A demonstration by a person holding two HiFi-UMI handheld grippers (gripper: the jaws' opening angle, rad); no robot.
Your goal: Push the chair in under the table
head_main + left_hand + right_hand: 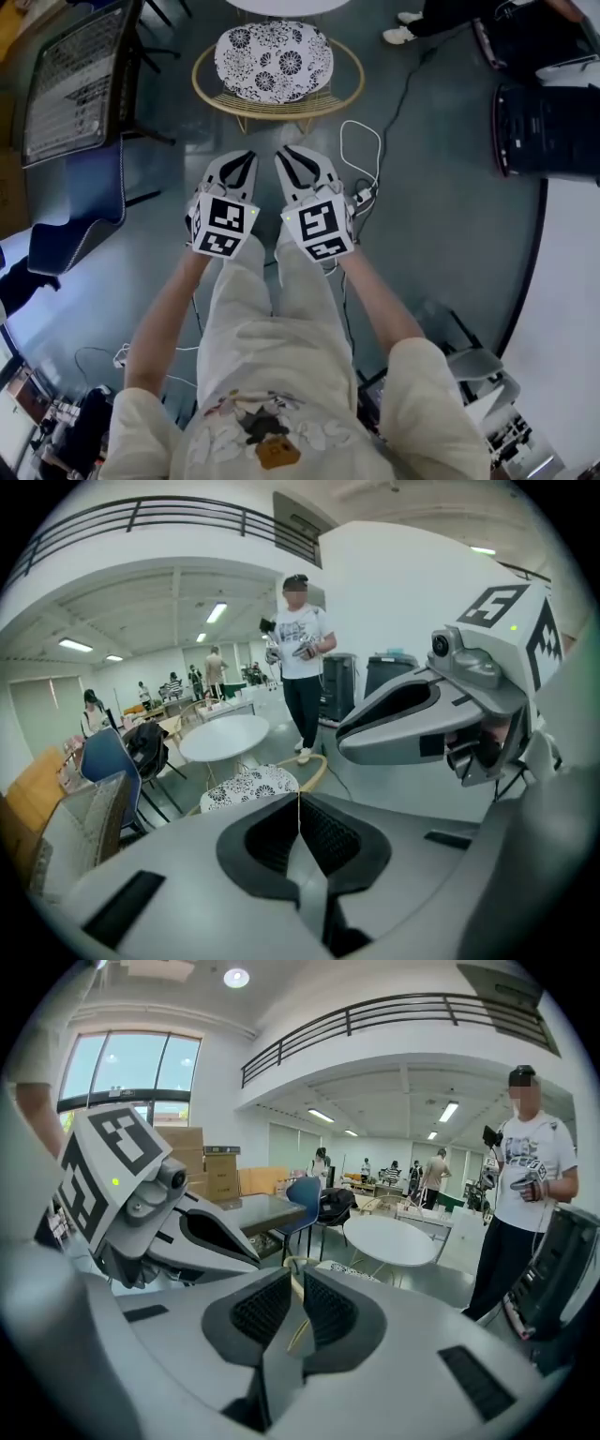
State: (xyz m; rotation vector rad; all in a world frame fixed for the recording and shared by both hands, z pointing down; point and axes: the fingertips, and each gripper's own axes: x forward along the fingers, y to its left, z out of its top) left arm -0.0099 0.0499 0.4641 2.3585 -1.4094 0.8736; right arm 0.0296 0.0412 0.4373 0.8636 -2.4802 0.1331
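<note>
The chair (272,61), a bamboo hoop frame with a black-and-white floral cushion, stands on the grey floor beside the white round table (281,6). My two grippers hang side by side in the air in front of it, touching neither chair nor table. The left gripper (239,157) is shut, pads together with nothing between them; past them, in the left gripper view, lie the cushion (248,787) and the table (225,738). The right gripper (295,155) keeps a narrow empty gap between its pads, and the right gripper view shows the table (389,1238) beyond.
A white cable and power strip (361,159) lie on the floor right of the chair. A blue chair (84,197) and a dark table (80,80) stand at the left, black cases (544,131) at the right. A person (302,658) stands beyond the table.
</note>
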